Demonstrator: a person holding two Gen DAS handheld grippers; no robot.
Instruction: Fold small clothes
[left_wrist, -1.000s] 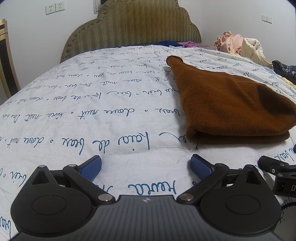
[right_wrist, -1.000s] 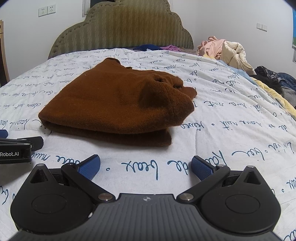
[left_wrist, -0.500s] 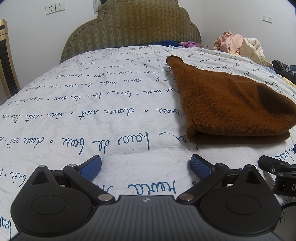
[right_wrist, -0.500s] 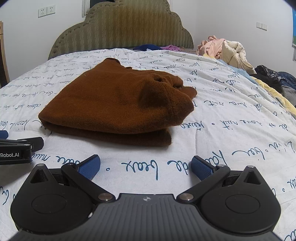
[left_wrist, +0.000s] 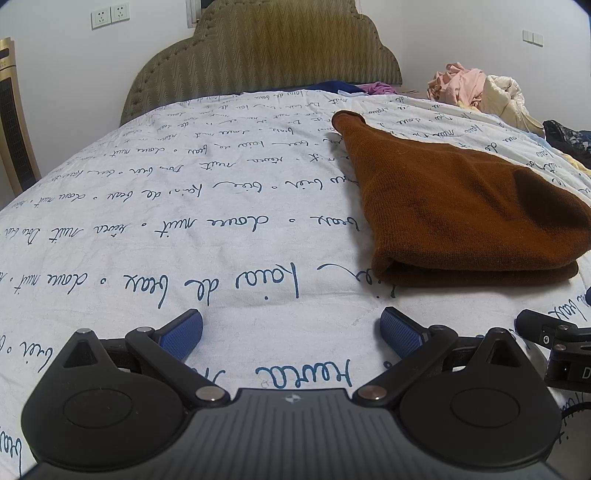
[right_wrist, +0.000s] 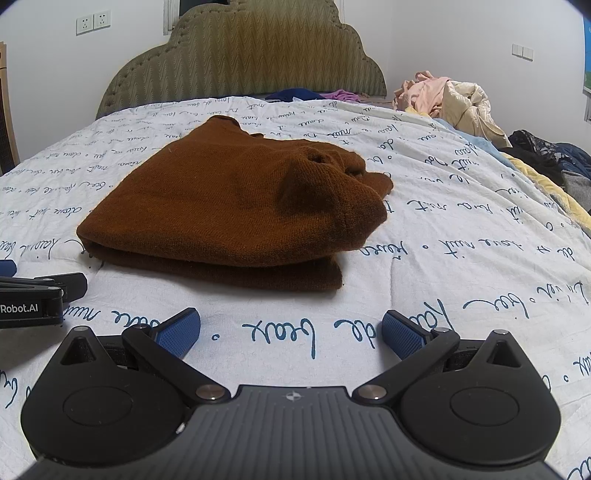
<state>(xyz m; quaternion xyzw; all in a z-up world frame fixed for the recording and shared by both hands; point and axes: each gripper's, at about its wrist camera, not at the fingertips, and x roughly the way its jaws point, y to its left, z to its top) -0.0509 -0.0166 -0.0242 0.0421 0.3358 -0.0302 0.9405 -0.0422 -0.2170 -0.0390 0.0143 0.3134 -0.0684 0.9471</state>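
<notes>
Fingers of the left gripper (left_wrist: 291, 332) are standing spread wide, blue pads (left_wrist: 183, 334) facing each other with nothing between them, hovering low over the bedspread (left_wrist: 184, 229). The right gripper (right_wrist: 291, 332) is sitting likewise, jaws parted and empty, pads (right_wrist: 402, 334) over the printed script. Both are lying near the foot edge of the bed, side by side; each is showing at the margin of the other's view.

A brown knit garment (right_wrist: 229, 206) is resting folded on the bedspread, two layers showing along its near fold, roughly mid-bed and just beyond the right gripper, ahead and to the right of the left one. It is touching neither gripper.

A padded headboard (left_wrist: 266, 59) is standing at the far edge. A heap of clothes (right_wrist: 447, 99) is lying by the far right corner.
</notes>
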